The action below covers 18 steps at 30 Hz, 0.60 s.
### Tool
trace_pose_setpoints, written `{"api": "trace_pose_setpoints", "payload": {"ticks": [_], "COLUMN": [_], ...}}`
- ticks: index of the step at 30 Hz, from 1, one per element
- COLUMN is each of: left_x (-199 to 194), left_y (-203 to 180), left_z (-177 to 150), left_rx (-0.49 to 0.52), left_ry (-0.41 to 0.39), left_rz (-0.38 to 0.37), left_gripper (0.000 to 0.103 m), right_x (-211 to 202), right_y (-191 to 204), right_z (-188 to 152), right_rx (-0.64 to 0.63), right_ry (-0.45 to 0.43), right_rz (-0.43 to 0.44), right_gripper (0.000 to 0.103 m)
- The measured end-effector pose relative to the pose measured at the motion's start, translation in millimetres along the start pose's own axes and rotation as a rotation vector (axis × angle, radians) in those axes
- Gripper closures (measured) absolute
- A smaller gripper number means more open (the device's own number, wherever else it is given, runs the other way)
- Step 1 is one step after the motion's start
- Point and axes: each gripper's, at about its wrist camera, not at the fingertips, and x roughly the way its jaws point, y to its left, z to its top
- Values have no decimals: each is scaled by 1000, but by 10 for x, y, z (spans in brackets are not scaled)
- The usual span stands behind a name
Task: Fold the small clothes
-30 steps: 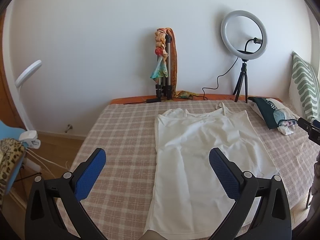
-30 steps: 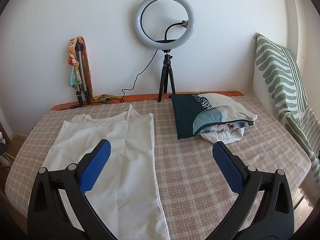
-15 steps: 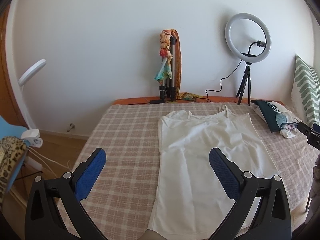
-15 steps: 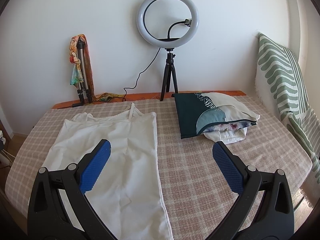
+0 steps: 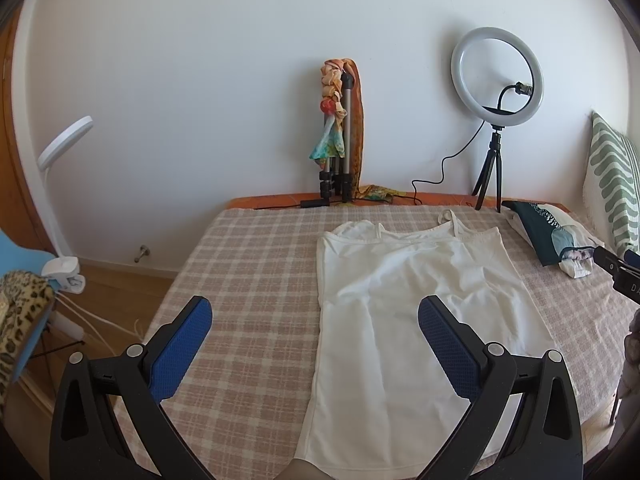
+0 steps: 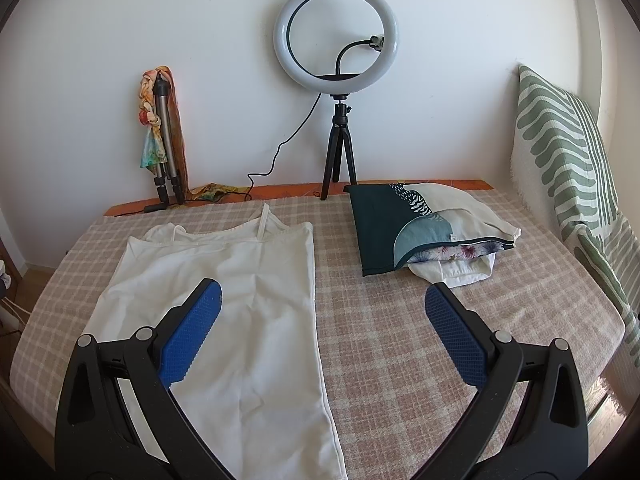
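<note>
A white camisole (image 5: 404, 300) lies spread flat on the bed (image 5: 256, 280), which wears a pink-and-beige checked cover; its thin straps point toward the far wall at 12 o'clock and its hem reaches the near edge. The left claw (image 5: 316, 320) hangs above the near part of the bed with its blue-padded fingers (image 5: 180, 346) wide apart and holding nothing; one finger sits over bare cover at 8 o'clock, the other over the camisole's lower half. The right claw (image 6: 322, 316) is likewise spread and empty, its left finger above the camisole's right side and its right finger above bare cover. At 2 o'clock from the camisole, well apart from it, rests a stack of folded clothes (image 6: 424, 228), a dark teal printed piece on top, floral and white ones beneath. Behind the stack a ring light (image 6: 336, 34) stands on a small black tripod (image 6: 340, 152) against the wall. At 11 o'clock a folded tripod (image 6: 164, 136) draped with a colourful scarf leans on the wall. A green-and-white striped pillow (image 6: 568, 152) is propped up at 3 o'clock.
</note>
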Motion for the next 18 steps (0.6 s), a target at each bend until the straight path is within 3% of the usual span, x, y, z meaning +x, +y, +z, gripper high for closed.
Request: {"api": "trace_pose_setpoints", "payload": {"ticks": [18], "left_x": [-10], "left_y": [11], "left_z": [0], "left_rx": [1], "left_ry": [-2], "left_rz": [5], "left_gripper": [0], "right_x": [17], "right_y": [10], "right_z": [-19], "right_rx": [-4], "right_ry": [0], "right_rz": [0], "right_gripper": [0]}}
